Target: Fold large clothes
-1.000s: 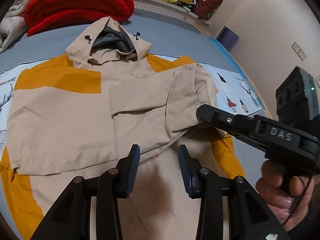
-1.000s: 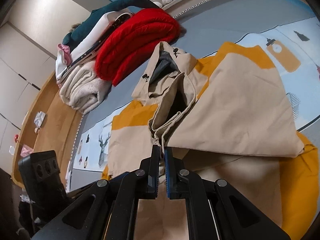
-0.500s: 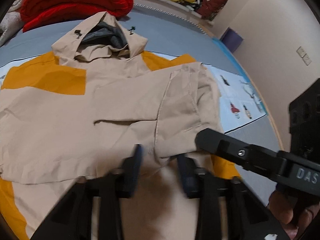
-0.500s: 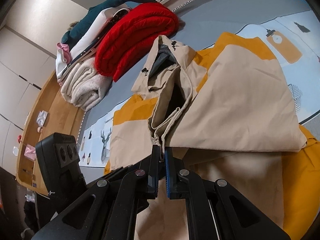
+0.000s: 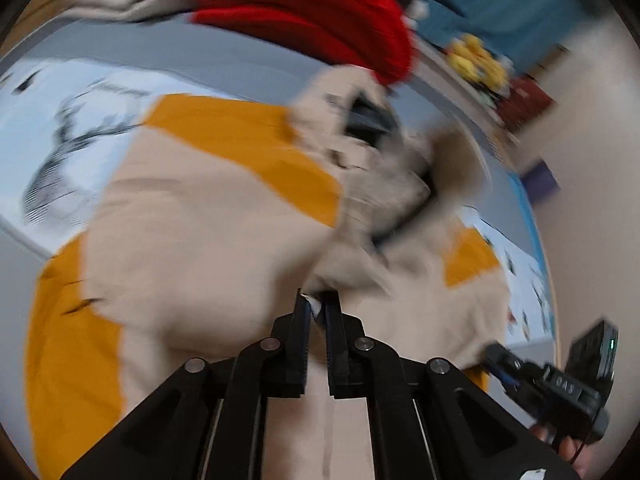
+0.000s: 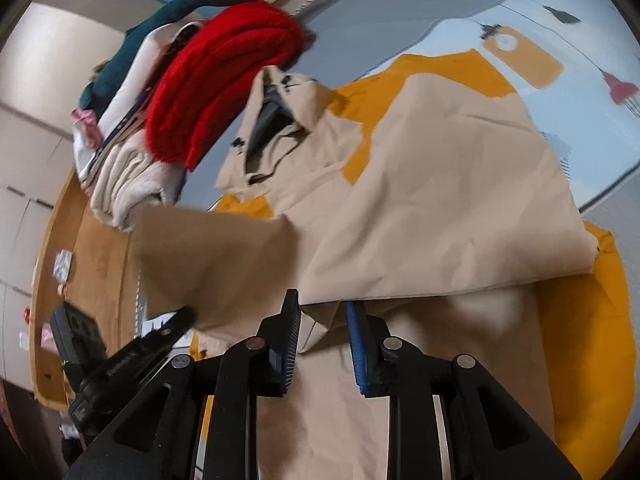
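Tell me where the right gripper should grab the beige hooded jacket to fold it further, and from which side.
Probably the folded sleeve's loose cuff end, approached from the hem side. That edge lies between the opening jaws of the right gripper, on top of the jacket body and free to lift.

The beige and mustard-yellow hooded jacket (image 6: 440, 200) is a matt woven cloth, smooth but lightly creased, with a dark grey lining inside the hood. The red folded blanket (image 6: 216, 76) behind it looks thick, fuzzy and ribbed. The cream knitted bundle (image 6: 128, 176) beside it is soft and ridged. The grey bedsheet with printed pale-blue panel (image 5: 60, 128) is flat, matt fabric. The black left gripper (image 5: 316, 312) and black right gripper (image 6: 322, 320) are matt plastic with shiny metal pivot pins; their ridged pads look rubbery, blue on the right one. The orange-brown floor (image 6: 96, 264) looks like smooth wood.
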